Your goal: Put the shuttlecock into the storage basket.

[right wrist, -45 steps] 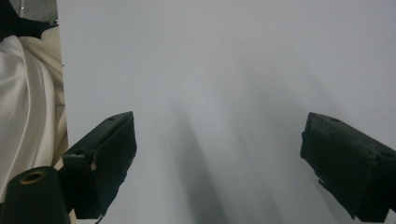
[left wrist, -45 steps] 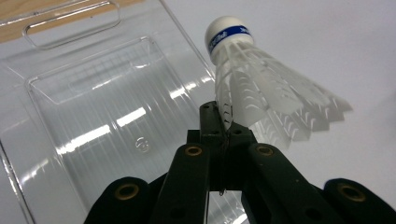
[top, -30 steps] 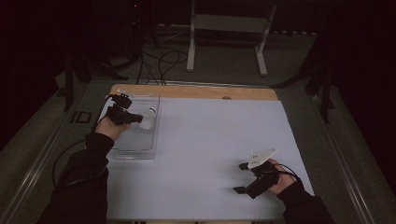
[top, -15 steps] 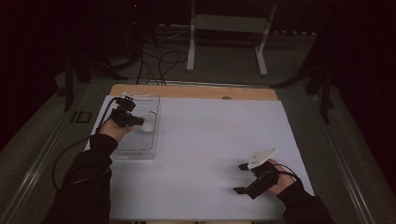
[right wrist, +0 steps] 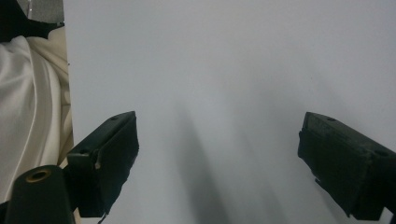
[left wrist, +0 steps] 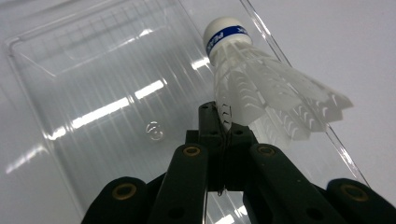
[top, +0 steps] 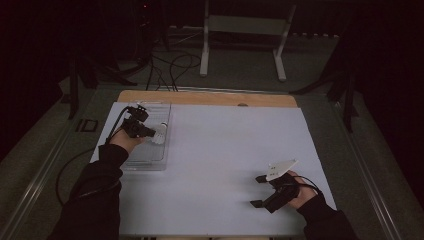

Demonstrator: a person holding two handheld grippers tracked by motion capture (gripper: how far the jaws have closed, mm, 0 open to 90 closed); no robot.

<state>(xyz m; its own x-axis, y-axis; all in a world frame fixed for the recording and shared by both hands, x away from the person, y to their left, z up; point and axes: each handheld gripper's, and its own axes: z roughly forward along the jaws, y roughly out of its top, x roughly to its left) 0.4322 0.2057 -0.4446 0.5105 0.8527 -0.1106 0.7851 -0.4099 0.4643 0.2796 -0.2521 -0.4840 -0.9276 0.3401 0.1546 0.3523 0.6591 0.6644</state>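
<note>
over the clear plastic tray at about ten o'clock on the white surface, the left gripper holds a white shuttlecock. in the left gripper view the fingers are pinched together on the edge of the feather skirt of the shuttlecock, so the grip is on thin, springy plastic and not on the cork. the shuttlecock's white cork with its blue band points toward twelve o'clock in that view, the skirt flares toward four o'clock, and the tray lies beneath and beyond it, its long right rim running under the skirt. whether the shuttlecock touches the tray floor or hangs just above it i cannot tell.

at about five o'clock on the surface, well apart from the tray, the right gripper rests in the person's hand with its fingers spread wide and nothing between them; the right gripper view looks along them at bare white surface, with a pale cloth at nine o'clock.

the step in hand looks like carrying the shuttlecock at the tray, either lifting it out or setting it in; the frames alone do not settle which. either way the next move calls for a steady, gentle hand: the pinch on the skirt edge could slip or let the shuttlecock swing, so the left gripper should travel level, clear the tray's rim, and part its fingers only once the shuttlecock sits supported.
</note>
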